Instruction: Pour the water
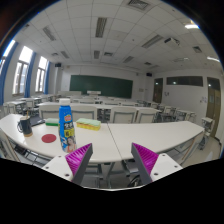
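A tall colourful bottle with a blue cap (pixel 66 126) stands upright on the white table (pixel 120 135), just ahead of and left of my left finger. A white cup (pixel 25 125) stands further left near a dark mug (pixel 36 122). A red round thing (pixel 49 138) lies flat on the table left of the bottle. My gripper (pixel 112 161) is open and empty, raised above the near table edge, with its magenta pads (pixel 80 156) spread wide. Nothing stands between the fingers.
A yellow-green flat thing (pixel 88 125) lies on the table right of the bottle. Beyond are rows of classroom desks and chairs (pixel 130 112), a green chalkboard (pixel 100 86) on the far wall, windows at the left and a door (pixel 158 90) at the right.
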`<state>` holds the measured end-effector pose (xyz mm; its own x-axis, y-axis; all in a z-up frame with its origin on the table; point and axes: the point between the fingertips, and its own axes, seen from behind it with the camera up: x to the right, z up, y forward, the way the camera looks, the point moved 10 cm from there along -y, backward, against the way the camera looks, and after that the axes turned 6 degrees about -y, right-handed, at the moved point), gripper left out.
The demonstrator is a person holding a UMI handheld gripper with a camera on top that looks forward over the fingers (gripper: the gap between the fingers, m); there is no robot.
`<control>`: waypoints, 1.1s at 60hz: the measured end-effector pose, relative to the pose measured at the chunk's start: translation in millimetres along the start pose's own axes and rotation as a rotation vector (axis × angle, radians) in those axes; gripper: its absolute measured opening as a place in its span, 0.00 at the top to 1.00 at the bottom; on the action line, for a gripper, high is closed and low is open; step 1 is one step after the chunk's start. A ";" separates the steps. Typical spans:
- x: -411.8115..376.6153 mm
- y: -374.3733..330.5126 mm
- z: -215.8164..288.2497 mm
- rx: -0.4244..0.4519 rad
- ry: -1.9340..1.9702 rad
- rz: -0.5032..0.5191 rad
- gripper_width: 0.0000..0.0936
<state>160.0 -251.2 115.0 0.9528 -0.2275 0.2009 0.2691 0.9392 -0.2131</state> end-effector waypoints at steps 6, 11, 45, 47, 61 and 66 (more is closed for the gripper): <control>-0.1 1.7 2.9 0.011 -0.019 0.035 0.11; -12.1 3.3 13.4 0.026 -0.024 0.082 0.11; -142.8 148.6 36.9 0.045 0.083 0.193 0.38; -146.5 148.4 34.9 0.060 0.105 0.185 0.40; -153.4 149.1 32.9 0.117 0.058 0.114 0.59; -164.9 144.3 41.9 0.110 -0.067 0.098 0.59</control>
<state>35.8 -67.4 91.2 0.9612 -0.1194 0.2488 0.1552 0.9793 -0.1296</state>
